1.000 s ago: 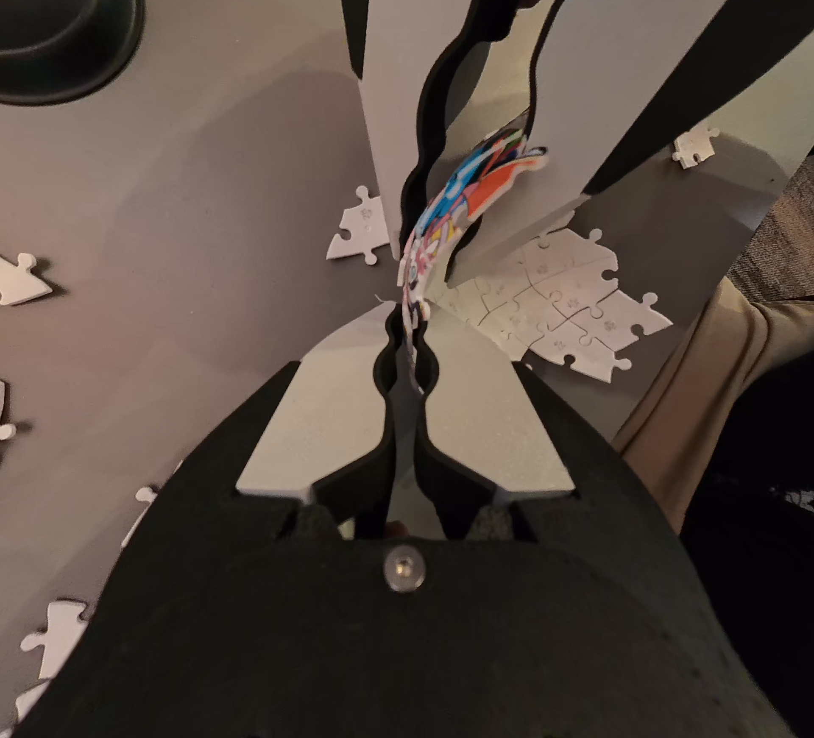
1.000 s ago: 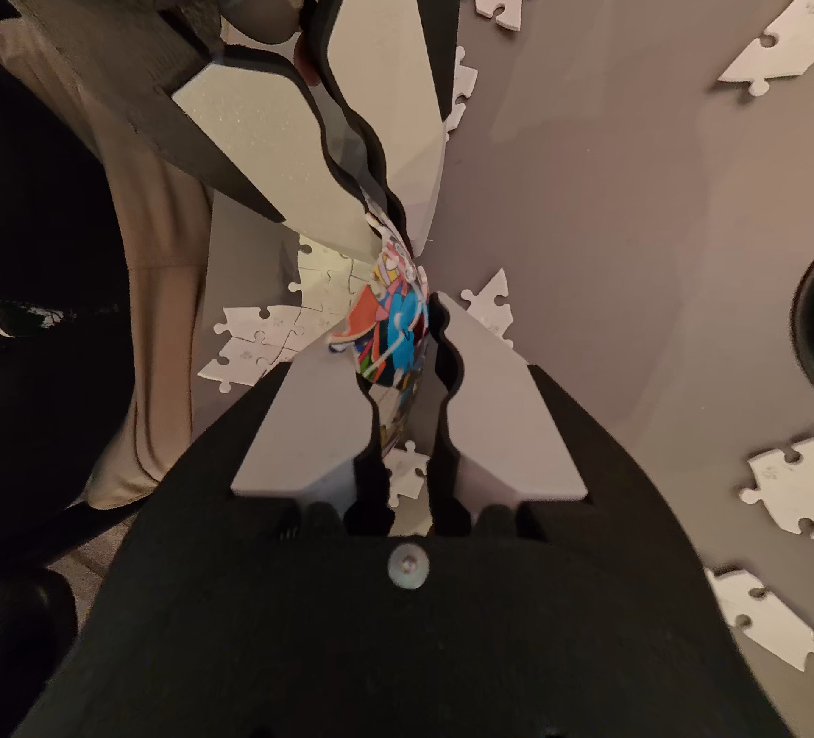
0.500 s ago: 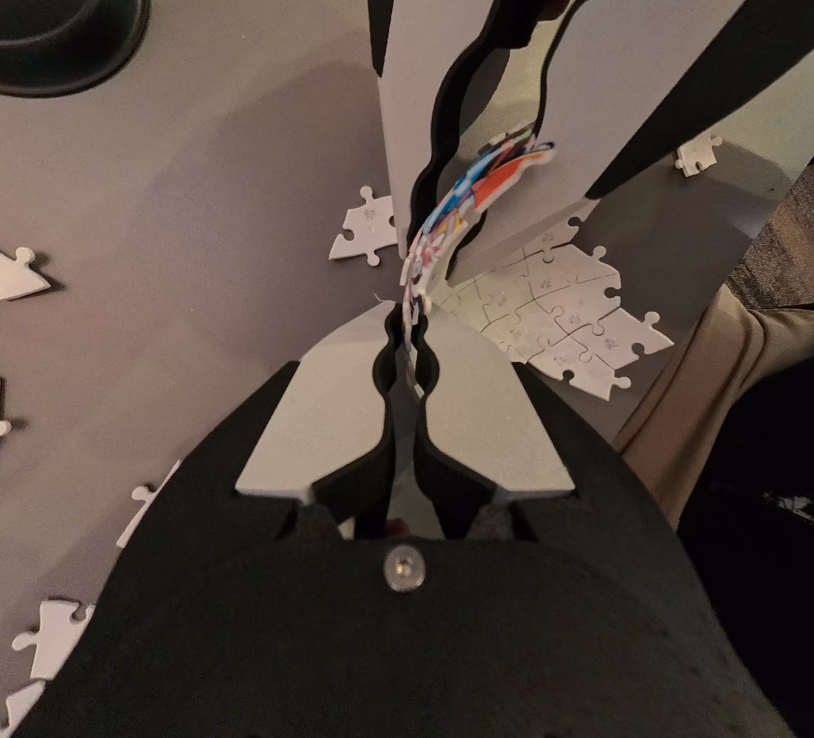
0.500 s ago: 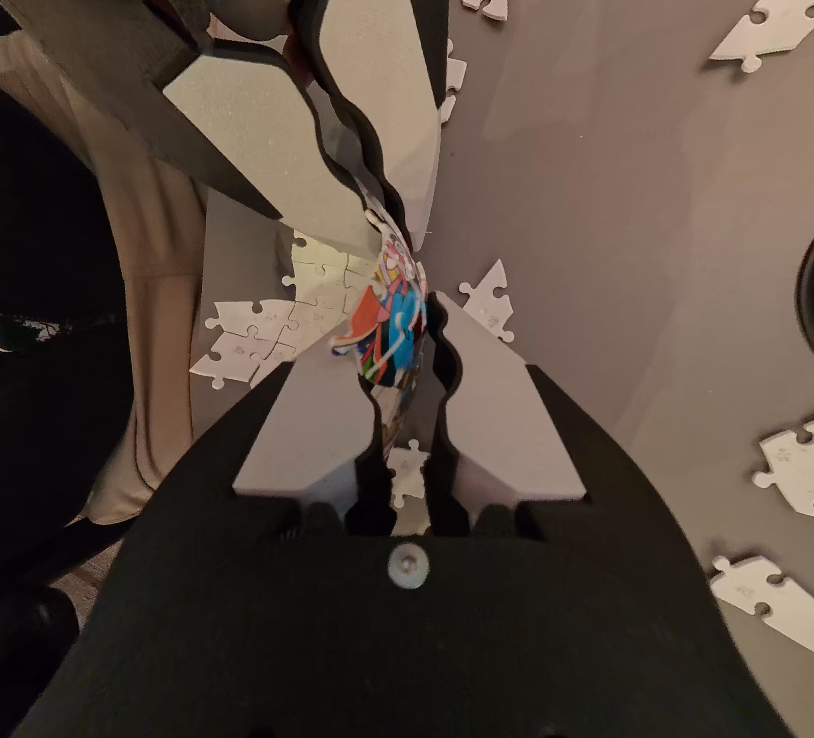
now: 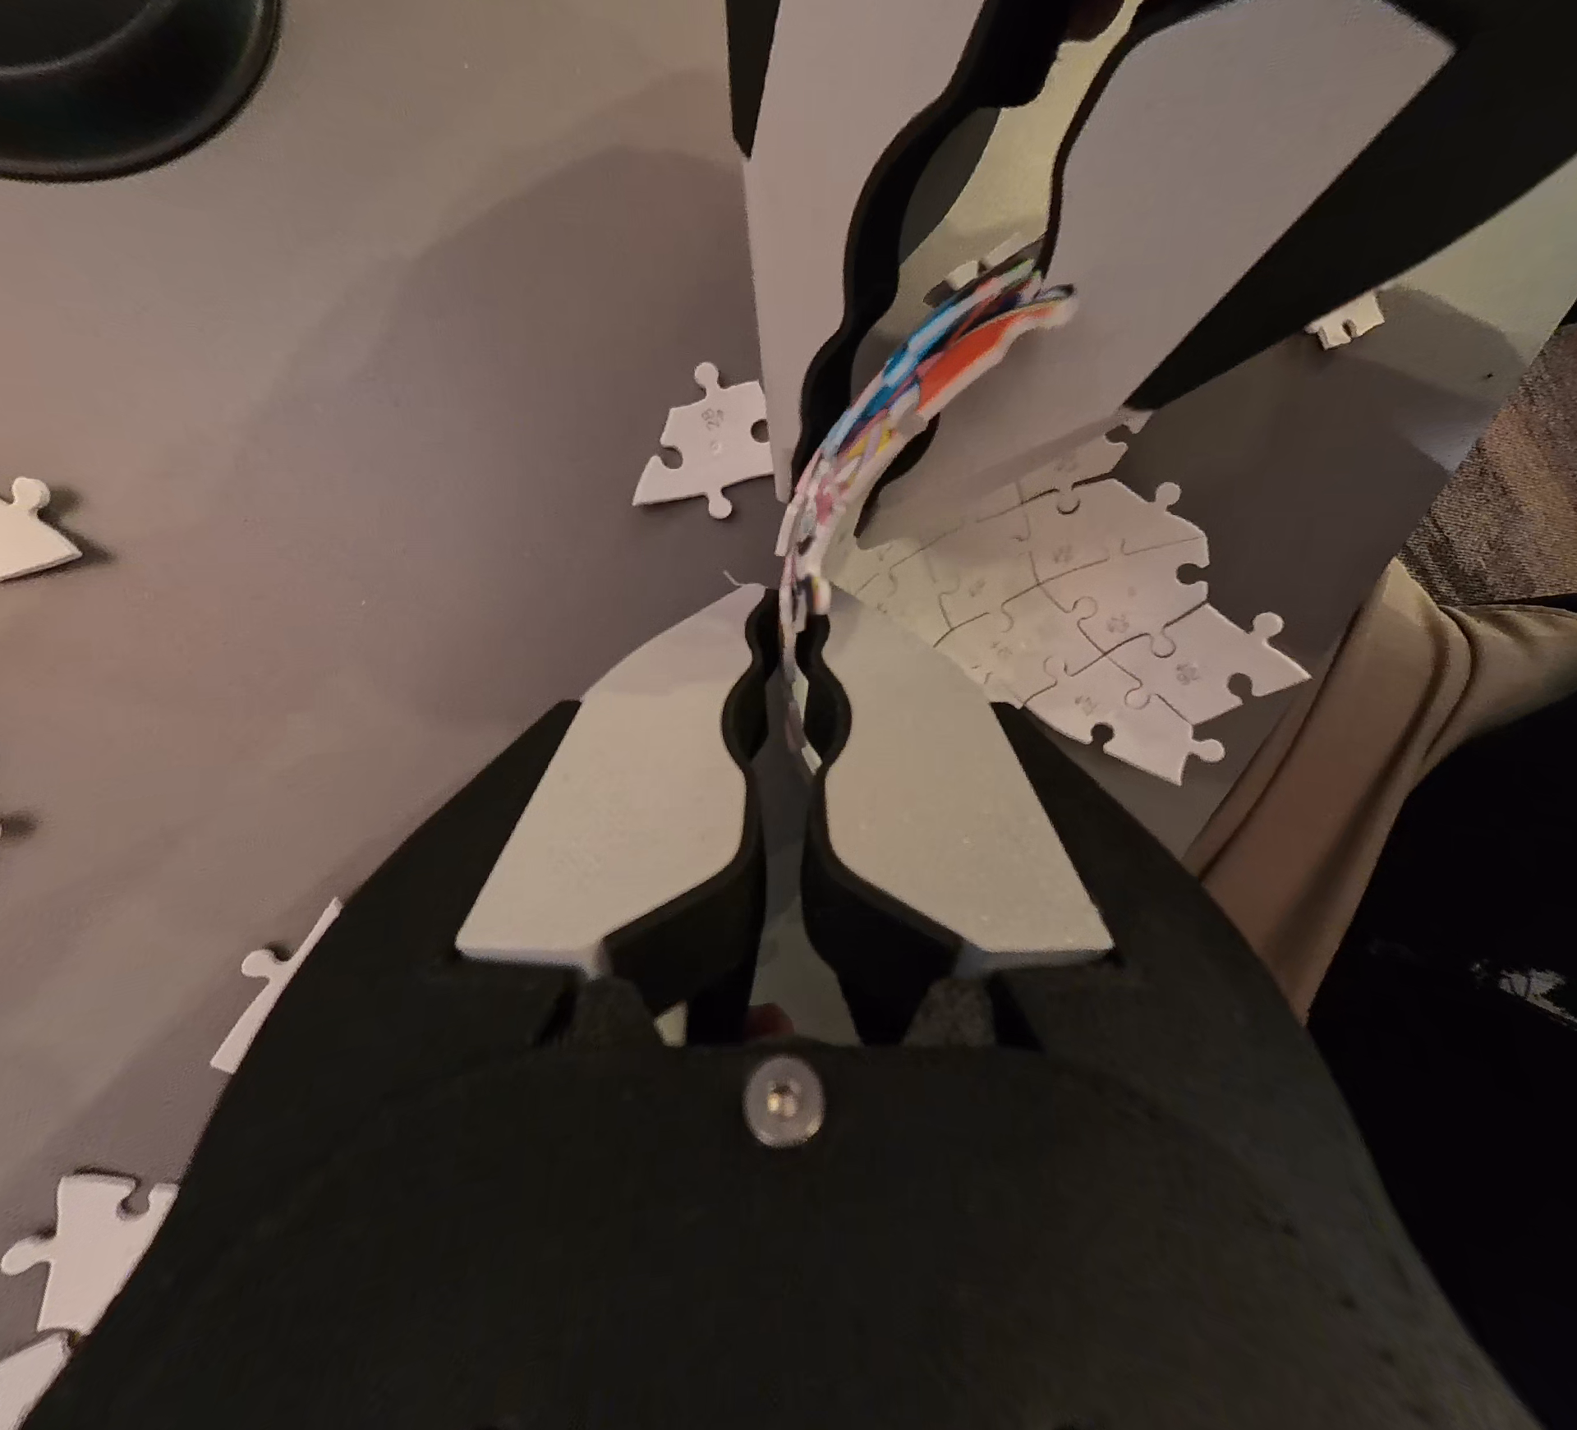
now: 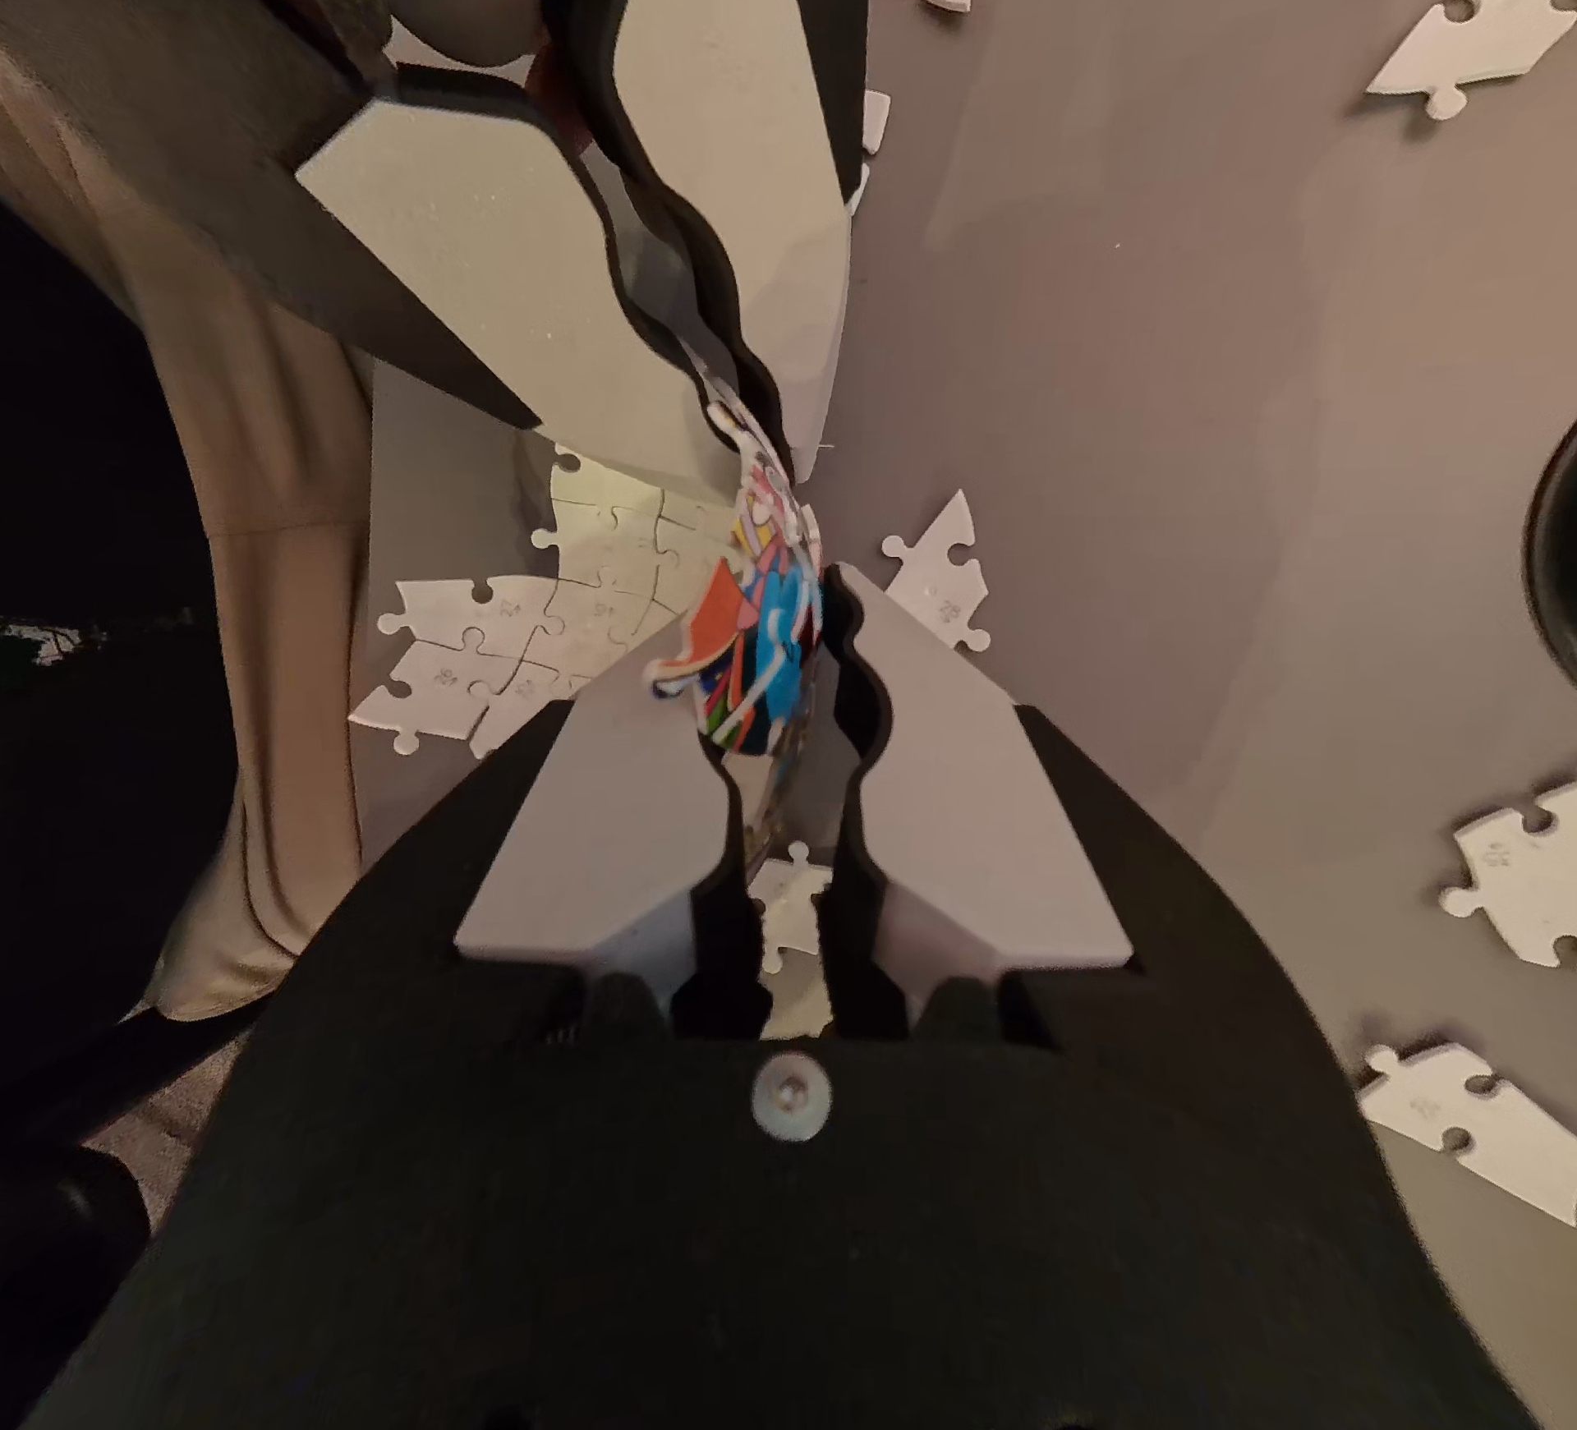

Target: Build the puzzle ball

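Above a grey table (image 5: 358, 382), a curved coloured puzzle strip (image 5: 862, 450) is clamped between the left gripper (image 5: 789, 612) and right gripper (image 6: 789, 621).

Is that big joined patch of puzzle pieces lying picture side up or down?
Down. The joined patch lies flat on the grey table showing only plain white backs.

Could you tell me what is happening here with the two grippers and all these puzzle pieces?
A person is building a puzzle ball with two handheld grippers. The left gripper and right gripper each have their jaws shut on an end of a curved, colourful strip of joined pieces, held above the grey table. A white, face-down joined section lies beneath, with loose pieces scattered around.
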